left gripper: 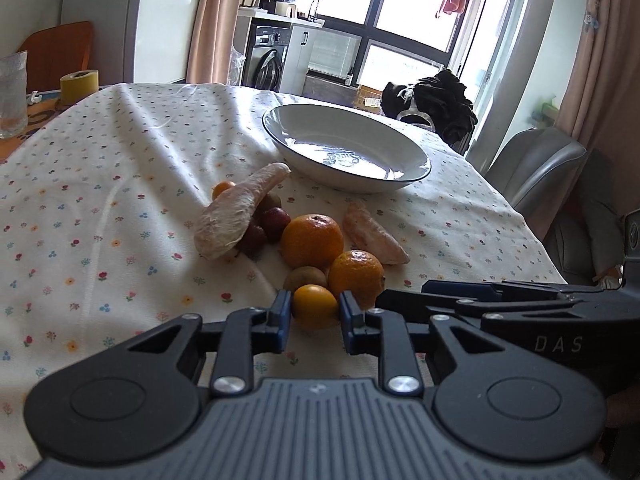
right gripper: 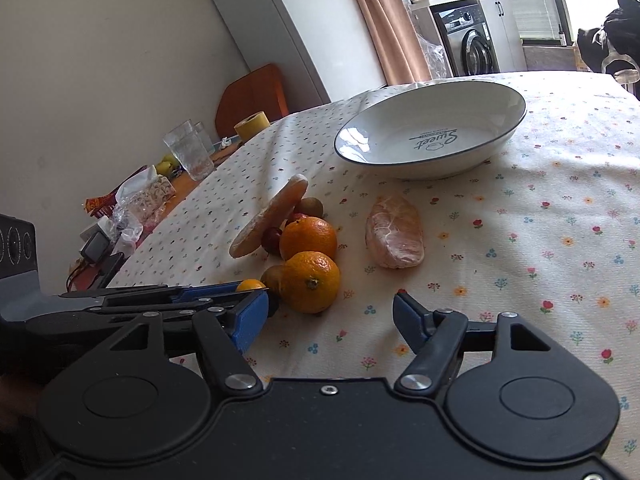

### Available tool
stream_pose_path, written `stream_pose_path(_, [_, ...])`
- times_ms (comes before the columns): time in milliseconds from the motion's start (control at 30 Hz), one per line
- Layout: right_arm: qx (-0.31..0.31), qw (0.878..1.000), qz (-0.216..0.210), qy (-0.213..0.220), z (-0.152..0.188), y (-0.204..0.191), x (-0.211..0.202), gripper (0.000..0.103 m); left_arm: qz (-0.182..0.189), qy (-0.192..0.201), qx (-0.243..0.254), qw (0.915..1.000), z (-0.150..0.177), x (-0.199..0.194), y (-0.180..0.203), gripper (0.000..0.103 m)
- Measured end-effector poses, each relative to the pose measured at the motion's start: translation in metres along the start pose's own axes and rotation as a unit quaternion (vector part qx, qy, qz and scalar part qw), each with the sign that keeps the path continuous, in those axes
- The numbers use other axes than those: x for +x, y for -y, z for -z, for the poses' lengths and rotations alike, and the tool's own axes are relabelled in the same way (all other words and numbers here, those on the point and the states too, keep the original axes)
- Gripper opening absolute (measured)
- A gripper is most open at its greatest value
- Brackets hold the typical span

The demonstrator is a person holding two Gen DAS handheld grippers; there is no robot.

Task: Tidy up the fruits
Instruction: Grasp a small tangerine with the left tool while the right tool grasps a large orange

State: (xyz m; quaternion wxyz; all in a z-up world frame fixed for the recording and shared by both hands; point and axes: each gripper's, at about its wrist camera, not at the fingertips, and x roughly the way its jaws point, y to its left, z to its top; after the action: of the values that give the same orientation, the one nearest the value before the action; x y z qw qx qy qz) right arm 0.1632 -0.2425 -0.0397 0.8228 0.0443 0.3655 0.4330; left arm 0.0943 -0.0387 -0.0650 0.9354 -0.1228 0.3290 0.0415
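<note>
A heap of fruit lies on the flowered tablecloth: two mandarins [left gripper: 312, 240] [left gripper: 356, 280], a kiwi [left gripper: 306, 278], small red fruits [left gripper: 274, 222] and two peeled pomelo segments [left gripper: 236, 216] [left gripper: 374, 236]. My left gripper [left gripper: 314, 314] is shut on a small orange fruit [left gripper: 314, 306] at the near edge of the heap, low over the cloth. Behind the heap stands an empty white plate [left gripper: 348, 148] with a dark rim. My right gripper [right gripper: 330, 320] is open and empty, just right of the near mandarin [right gripper: 310, 282]; the flat pomelo segment [right gripper: 394, 232] lies beyond it.
A glass [right gripper: 188, 156], a yellow tape roll [right gripper: 251, 125] and wrapped clutter [right gripper: 140, 200] sit past the cloth's left edge. A grey chair [left gripper: 536, 168] stands by the table's right edge. Bare cloth [right gripper: 540, 240] stretches right of the fruit.
</note>
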Motion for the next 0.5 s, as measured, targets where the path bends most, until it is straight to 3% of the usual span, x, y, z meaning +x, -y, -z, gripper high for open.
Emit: stream_pose_path(500, [-0.031, 0.999, 0.004, -0.009, -0.002, -0.024, 0.022, 0.067, -0.018, 0.016, -0.002, 0.9997, -0.001, -0.020, -0.024, 0.024])
